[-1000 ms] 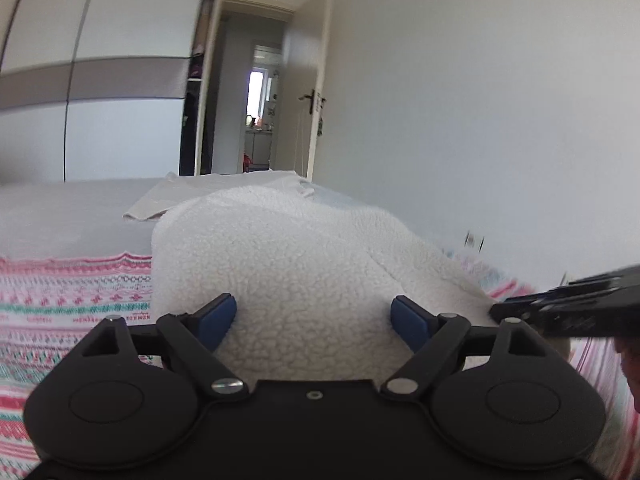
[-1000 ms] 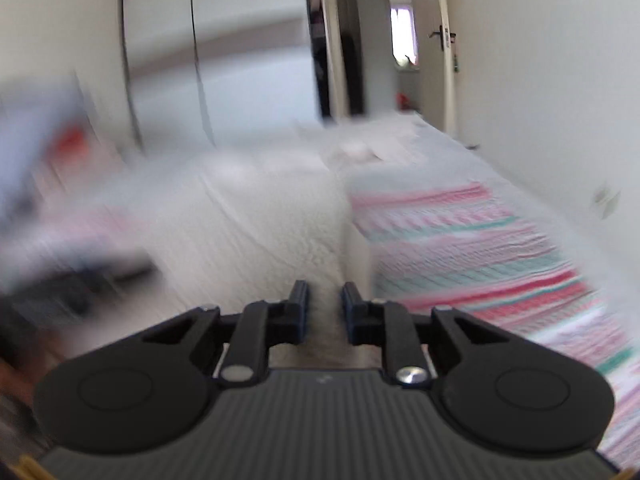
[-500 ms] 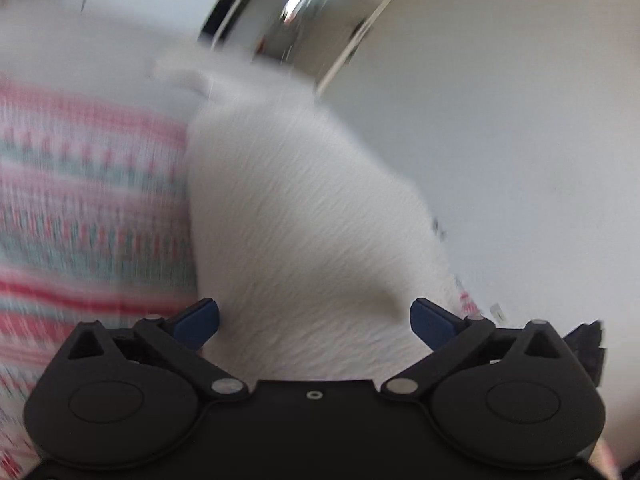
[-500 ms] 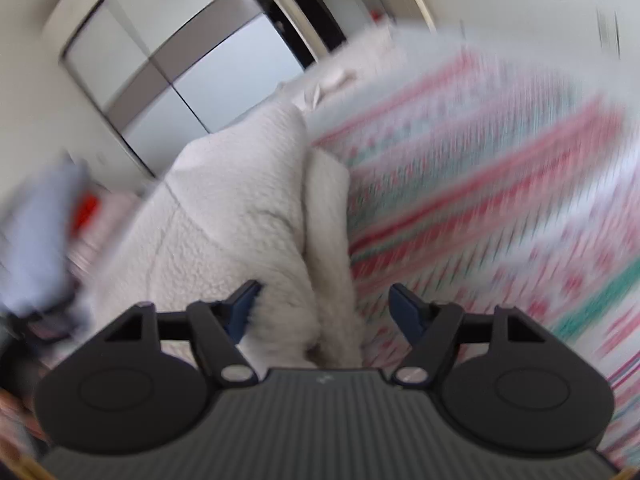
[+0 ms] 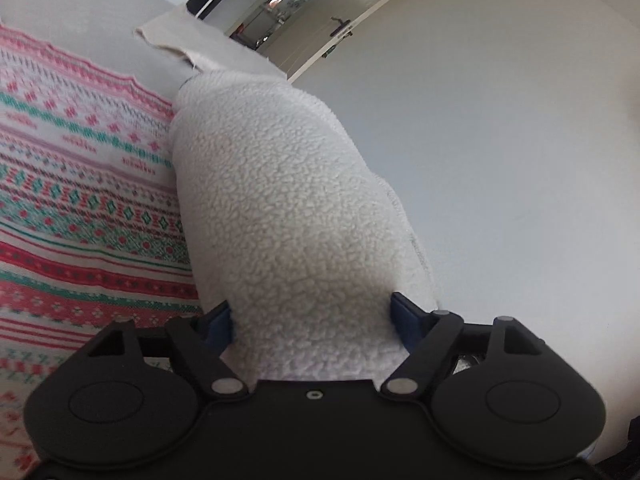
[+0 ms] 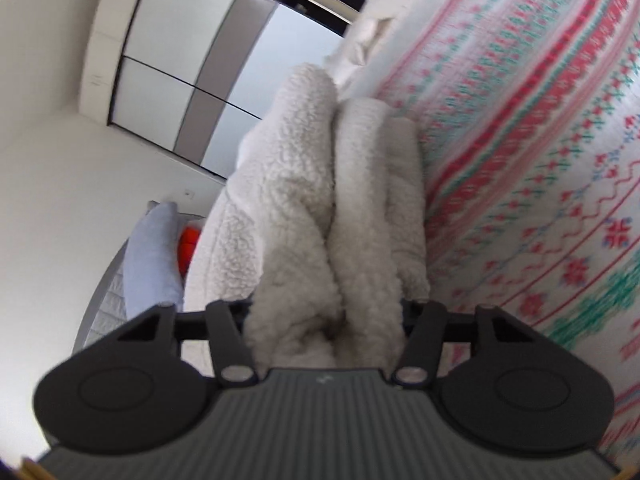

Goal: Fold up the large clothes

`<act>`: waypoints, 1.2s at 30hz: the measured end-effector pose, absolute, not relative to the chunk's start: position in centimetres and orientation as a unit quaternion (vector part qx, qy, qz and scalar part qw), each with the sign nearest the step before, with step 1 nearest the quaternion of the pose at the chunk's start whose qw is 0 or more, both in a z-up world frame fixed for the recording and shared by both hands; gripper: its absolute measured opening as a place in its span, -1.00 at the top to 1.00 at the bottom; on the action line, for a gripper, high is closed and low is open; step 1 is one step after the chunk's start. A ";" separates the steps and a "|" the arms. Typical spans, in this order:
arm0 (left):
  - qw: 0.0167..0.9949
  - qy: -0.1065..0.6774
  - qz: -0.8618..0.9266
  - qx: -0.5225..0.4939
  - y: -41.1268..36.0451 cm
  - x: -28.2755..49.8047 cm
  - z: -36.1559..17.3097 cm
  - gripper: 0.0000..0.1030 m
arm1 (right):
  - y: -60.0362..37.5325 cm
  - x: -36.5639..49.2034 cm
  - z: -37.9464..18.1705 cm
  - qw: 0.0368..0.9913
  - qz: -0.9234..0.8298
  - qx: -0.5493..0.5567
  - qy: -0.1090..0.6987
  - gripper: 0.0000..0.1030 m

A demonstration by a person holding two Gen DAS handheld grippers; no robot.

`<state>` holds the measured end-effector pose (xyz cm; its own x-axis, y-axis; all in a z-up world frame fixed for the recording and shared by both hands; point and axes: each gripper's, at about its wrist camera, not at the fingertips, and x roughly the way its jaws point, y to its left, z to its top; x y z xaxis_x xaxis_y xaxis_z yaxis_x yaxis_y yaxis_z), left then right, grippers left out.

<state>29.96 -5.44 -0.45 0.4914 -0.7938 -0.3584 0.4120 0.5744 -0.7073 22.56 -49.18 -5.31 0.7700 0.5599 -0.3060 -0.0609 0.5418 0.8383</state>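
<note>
A white fleece garment (image 5: 280, 216) lies folded in thick layers on the patterned bed cover (image 5: 72, 184). My left gripper (image 5: 312, 320) is tilted, its blue pads (image 5: 402, 318) wide apart on either side of one end of the thick fleece bundle, which fills the gap. In the right wrist view the fleece (image 6: 320, 208) shows as several stacked folds. My right gripper (image 6: 326, 316) has its jaws wide apart around the near end of those folds; its fingertips are hidden in the pile.
The red, green and white patterned cover (image 6: 540, 152) spreads beside the fleece. A beige cloth (image 5: 176, 40) lies farther up the bed. A white wall (image 5: 500, 140), an open door (image 5: 320, 36), a wardrobe (image 6: 192, 64) and a pale blue pillow (image 6: 150, 256) surround the bed.
Both grippers have rolled sideways and pushed in over the ends of the fleece. The right gripper opened from nearly shut to wide. The left pads now sit closer together against the bundle.
</note>
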 end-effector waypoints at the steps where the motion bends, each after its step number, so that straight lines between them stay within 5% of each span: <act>1: 0.821 0.339 -0.367 -0.277 -4.5 29.2 0.1 -0.49 | -48.4 22.2 -4.7 0.832 0.192 0.436 0.285 -0.04; 10: 0.843 0.329 -0.301 -0.301 7.5 21.8 0.5 -0.50 | -37.7 20.0 -2.6 0.828 0.246 0.395 0.314 -0.03; 13: 0.861 0.363 -0.259 -0.244 9.0 20.1 -1.8 -0.71 | -34.9 19.0 -3.8 0.826 0.231 0.375 0.352 -0.06; 16: 0.862 0.361 -0.250 -0.252 9.0 18.8 -2.5 -0.83 | -33.3 17.7 -4.9 0.853 0.175 0.318 0.376 -0.41; 22: 0.935 0.247 -0.199 -0.157 7.2 14.3 2.8 -0.79 | -33.2 13.1 -0.3 0.903 0.109 0.276 0.312 -0.44; 25: 0.952 0.202 -0.186 -0.132 5.0 13.5 4.3 -0.75 | -31.6 11.2 2.9 0.946 0.048 0.232 0.220 -0.32; 27: 0.961 0.166 -0.181 -0.126 3.8 13.0 4.5 -0.74 | -29.4 10.7 4.2 0.965 0.027 0.199 0.167 0.01; 30: 0.962 0.119 -0.192 -0.155 3.1 12.5 3.3 -0.21 | -26.9 12.4 4.4 0.978 0.024 0.161 0.132 0.28; 33: 0.955 0.147 -0.197 -0.165 3.0 13.4 1.2 0.06 | -26.1 14.2 2.2 0.978 0.012 0.154 0.141 0.33; 36: 0.959 0.153 -0.199 -0.134 1.9 13.5 0.4 0.11 | -26.7 16.9 -1.4 0.964 -0.025 0.167 0.205 0.34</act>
<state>13.52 1.85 0.38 0.8740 -0.4220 -0.2409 0.3395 0.8850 -0.3185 16.86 -26.69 -1.43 0.9151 0.0206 -0.4027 0.1161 0.9429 0.3121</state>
